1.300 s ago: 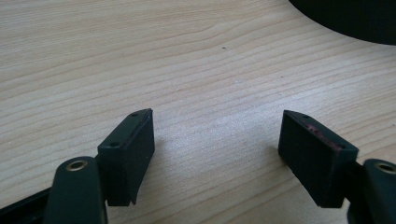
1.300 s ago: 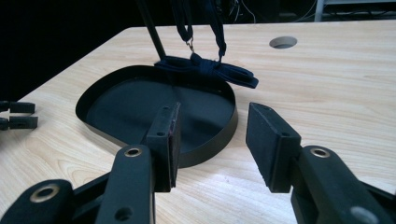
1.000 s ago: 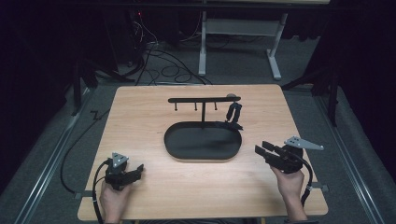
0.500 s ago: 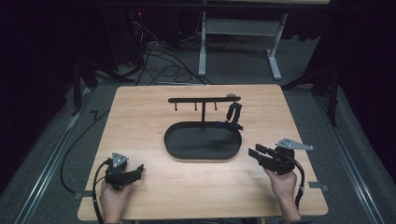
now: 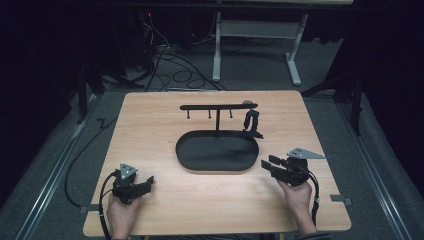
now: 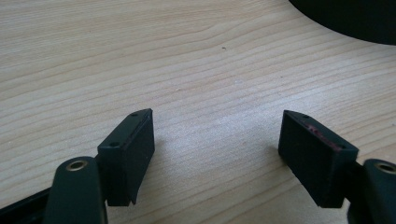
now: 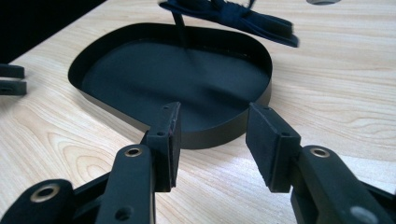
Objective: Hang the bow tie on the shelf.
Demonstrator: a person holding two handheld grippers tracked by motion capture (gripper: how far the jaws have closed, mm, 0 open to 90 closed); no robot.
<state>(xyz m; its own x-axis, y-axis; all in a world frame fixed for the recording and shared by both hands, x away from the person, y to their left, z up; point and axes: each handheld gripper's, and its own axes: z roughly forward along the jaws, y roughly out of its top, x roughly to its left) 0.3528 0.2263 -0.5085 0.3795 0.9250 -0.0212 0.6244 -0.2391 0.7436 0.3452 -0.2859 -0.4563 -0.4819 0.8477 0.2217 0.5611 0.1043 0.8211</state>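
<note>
A black oval tray [image 5: 200,165] sits mid-table, with a thin post rising from it to a black crossbar [image 5: 218,106] with small hooks. A dark bow-like object [image 5: 251,121] hangs at the bar's right end; in the right gripper view this dark bow-like object [image 7: 252,16] shows above the oval tray's rim [image 7: 219,135]. My right gripper [image 5: 267,165] is open beside the tray's right end, jaws empty and pointing at it [image 7: 212,140]. My left gripper [image 5: 147,181] rests open near the table's front left, with bare wood between its jaws [image 6: 217,149].
The wooden table [image 5: 150,130] stands on a grey floor with cables [image 5: 165,55] and a white frame [image 5: 255,45] behind it. The tray's edge [image 6: 345,23] shows at the top right of the left gripper view. The left gripper's jaw tip [image 7: 11,79] appears at the far left of the right gripper view.
My right gripper has moved left toward the tray's right end and turned to face it. The left gripper has stayed still.
</note>
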